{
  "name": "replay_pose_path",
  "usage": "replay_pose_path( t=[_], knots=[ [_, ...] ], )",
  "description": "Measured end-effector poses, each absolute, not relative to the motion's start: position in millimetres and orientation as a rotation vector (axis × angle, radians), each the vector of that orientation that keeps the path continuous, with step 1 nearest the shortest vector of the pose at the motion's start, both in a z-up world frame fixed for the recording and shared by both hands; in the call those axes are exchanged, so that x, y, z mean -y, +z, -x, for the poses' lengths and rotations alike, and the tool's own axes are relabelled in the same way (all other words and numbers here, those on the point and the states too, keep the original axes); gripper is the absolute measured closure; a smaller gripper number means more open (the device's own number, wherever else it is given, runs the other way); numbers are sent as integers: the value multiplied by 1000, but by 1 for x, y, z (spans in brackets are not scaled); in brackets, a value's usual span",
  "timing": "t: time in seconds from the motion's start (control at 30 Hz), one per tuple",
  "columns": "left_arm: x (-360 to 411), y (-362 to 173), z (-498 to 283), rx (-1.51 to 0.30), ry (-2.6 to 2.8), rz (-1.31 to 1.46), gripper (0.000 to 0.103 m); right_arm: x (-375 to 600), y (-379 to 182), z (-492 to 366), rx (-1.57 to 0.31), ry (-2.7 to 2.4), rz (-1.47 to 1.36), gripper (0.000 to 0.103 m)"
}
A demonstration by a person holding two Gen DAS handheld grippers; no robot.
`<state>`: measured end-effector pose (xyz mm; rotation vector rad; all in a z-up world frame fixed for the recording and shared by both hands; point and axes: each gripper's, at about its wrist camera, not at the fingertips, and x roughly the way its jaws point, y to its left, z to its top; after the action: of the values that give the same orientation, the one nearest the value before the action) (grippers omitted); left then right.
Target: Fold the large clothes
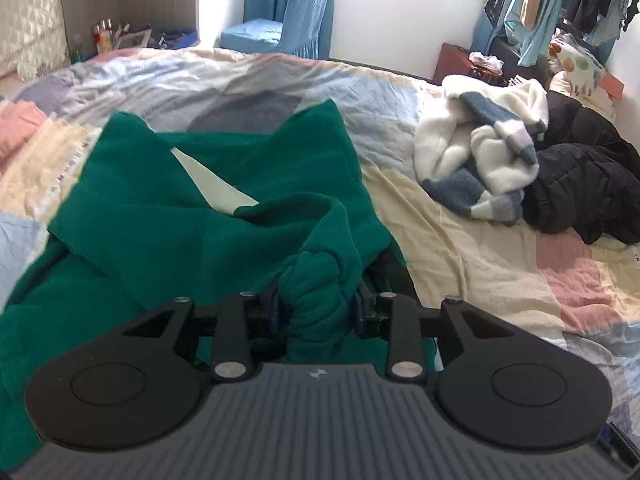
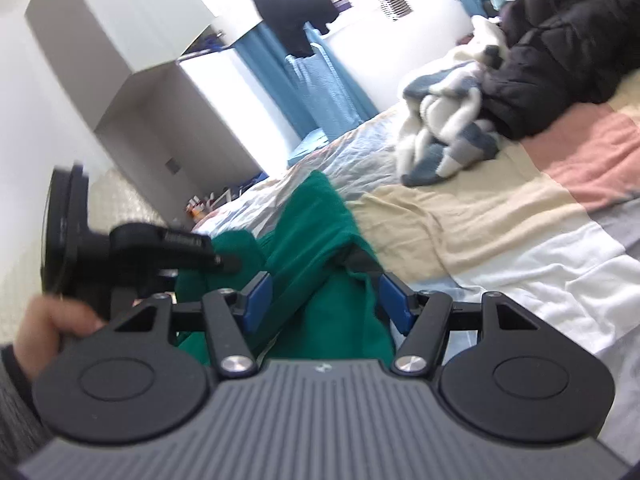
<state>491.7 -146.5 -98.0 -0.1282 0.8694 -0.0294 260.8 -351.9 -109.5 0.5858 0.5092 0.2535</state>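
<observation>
A large green garment lies rumpled on the bed, with a pale lining showing in a fold. My left gripper is shut on a thick bunch of its green fabric, which fills the gap between the pads. In the right wrist view the same green garment runs up between the blue pads of my right gripper. A wide fold is clamped there. A person's hand holds the other tool at the left edge.
The patchwork bedspread covers the whole bed. A white and blue fleece and a black padded jacket lie heaped at the far right. Blue curtains and hanging clothes line the back wall. A padded headboard stands at the left.
</observation>
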Motion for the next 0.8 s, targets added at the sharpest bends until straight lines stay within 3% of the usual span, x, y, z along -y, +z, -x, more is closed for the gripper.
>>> replay_pose_path(
  t=[0.07, 0.2, 0.47, 0.8],
  knots=[
    [147, -98, -492, -870, -63, 136, 46, 352, -112, -262, -512, 244, -583, 40],
    [139, -87, -485, -863, -140, 174, 33, 348, -113, -263, -515, 243, -567, 39],
    [105, -63, -435, -699, -149, 137, 32, 325, -115, -263, -534, 283, -520, 40],
    [57, -104, -403, -596, -75, 50, 32, 277, -117, -272, -542, 321, -379, 40]
  ],
)
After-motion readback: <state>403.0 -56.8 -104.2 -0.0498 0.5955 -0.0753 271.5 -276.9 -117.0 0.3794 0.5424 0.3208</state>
